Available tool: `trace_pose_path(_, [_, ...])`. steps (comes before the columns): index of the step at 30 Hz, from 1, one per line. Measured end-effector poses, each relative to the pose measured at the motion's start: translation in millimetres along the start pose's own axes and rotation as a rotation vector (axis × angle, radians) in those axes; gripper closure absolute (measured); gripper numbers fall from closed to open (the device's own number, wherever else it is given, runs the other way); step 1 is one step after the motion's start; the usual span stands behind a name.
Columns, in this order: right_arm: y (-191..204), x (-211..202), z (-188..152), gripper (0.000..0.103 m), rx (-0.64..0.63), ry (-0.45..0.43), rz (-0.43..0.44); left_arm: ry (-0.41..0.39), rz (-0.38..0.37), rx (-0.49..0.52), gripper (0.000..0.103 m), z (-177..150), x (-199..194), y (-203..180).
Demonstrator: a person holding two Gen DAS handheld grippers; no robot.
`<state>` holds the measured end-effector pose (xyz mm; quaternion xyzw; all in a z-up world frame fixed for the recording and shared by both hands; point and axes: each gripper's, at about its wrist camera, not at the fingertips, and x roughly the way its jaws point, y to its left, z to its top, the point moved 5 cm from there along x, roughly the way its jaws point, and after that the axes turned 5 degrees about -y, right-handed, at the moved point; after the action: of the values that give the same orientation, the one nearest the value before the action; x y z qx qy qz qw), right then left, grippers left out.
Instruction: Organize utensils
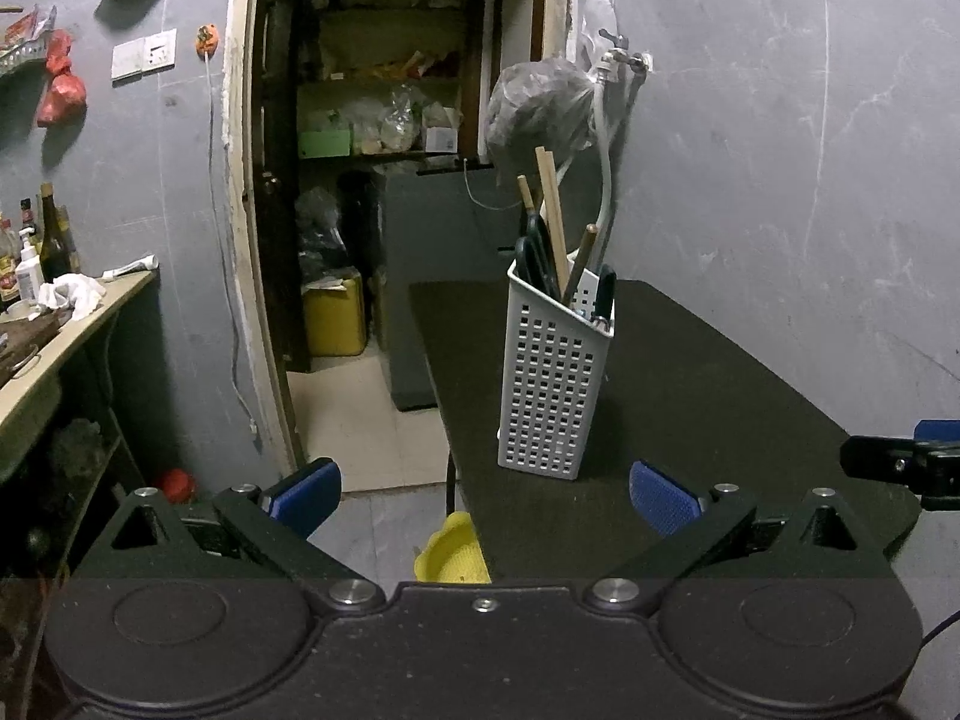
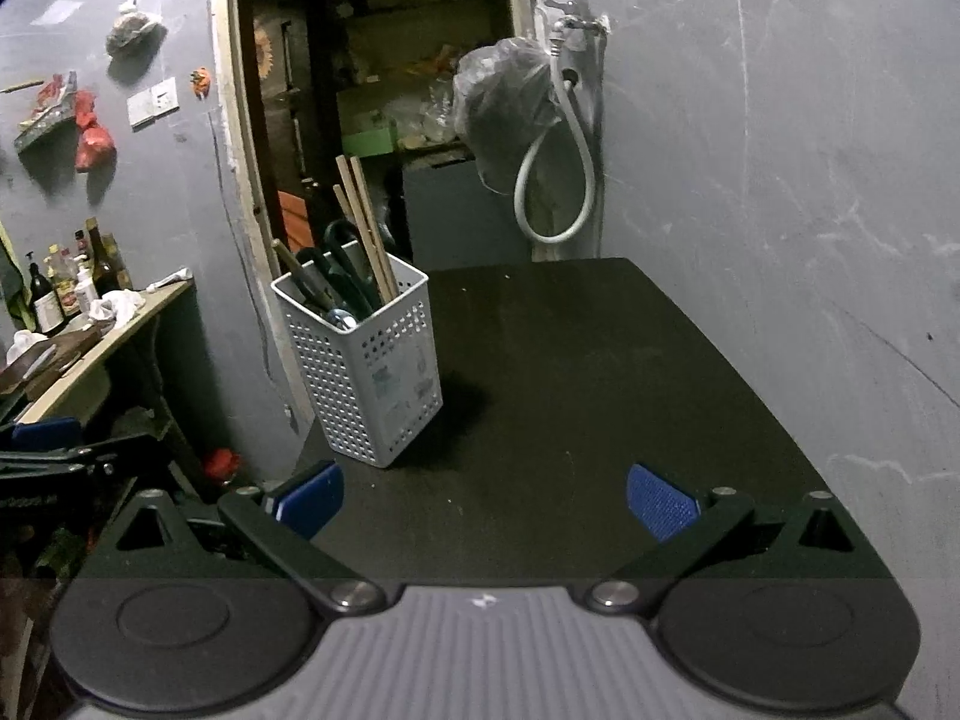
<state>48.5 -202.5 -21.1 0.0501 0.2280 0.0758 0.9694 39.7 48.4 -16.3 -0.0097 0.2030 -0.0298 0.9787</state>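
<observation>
A white perforated utensil basket [image 1: 555,384] stands upright on the black table [image 1: 690,396], near its left edge. It holds wooden chopsticks [image 1: 552,210], dark-handled scissors [image 1: 534,258] and other dark-handled utensils. It also shows in the right wrist view [image 2: 372,372], with the chopsticks [image 2: 366,228] and scissors [image 2: 336,276] inside. My left gripper [image 1: 486,495] is open and empty, in front of the basket. My right gripper [image 2: 486,498] is open and empty over the table, to the right of the basket. The right gripper's tip [image 1: 900,462] shows at the left view's right edge.
An open doorway [image 1: 372,180] to a storeroom lies behind the table. A side counter [image 1: 66,324] with bottles stands at the left. A tap with a hose [image 2: 564,168] and a hanging bag [image 2: 504,102] are on the grey wall. A yellow bowl [image 1: 450,552] lies on the floor.
</observation>
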Motion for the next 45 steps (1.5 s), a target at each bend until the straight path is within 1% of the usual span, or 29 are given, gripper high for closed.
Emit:
trace_pose_path(5, [1.9, -0.7, -6.2, 0.000, 0.003, 0.017, -0.003, 0.013, -0.008, 0.007, 0.001, -2.6, 0.7, -0.3])
trace_pose_path(13, [0.7, -2.5, -7.3, 0.000, 0.011, 0.024, -0.019, 0.017, -0.016, 0.006, 0.001, -3.2, 1.0, -0.1])
trace_pose_path(45, [1.2, -0.7, -6.4, 0.000, 0.012, 0.024, -0.042, 0.018, -0.030, 0.013, 0.001, -4.2, 7.1, -3.8])
